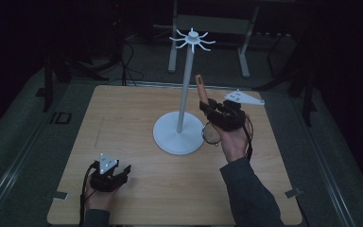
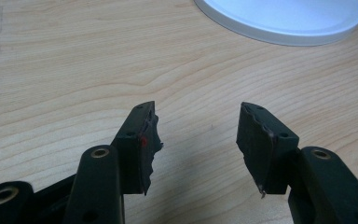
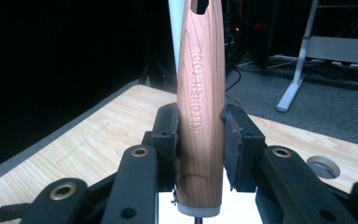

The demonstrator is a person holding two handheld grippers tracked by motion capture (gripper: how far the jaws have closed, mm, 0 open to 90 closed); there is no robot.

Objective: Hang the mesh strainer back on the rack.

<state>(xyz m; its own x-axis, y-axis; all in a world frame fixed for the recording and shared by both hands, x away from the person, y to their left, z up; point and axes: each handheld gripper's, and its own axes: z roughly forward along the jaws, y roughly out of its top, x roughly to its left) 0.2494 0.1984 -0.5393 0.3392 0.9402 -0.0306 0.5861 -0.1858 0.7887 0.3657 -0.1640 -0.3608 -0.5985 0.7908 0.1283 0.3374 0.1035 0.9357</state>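
The right gripper [image 1: 207, 108] is clamped on the handle of a wooden kitchen tool [image 3: 200, 112], with both pads pressed against the wood just below the engraved lettering. In the high view the tool's handle [image 1: 200, 87] points up and away, beside the pole of a white hanging stand [image 1: 185, 85]; its rounded head sits low by the stand's round base. The left gripper [image 2: 198, 140] rests near the counter [image 1: 123, 123] front edge, its jaws apart with nothing between them.
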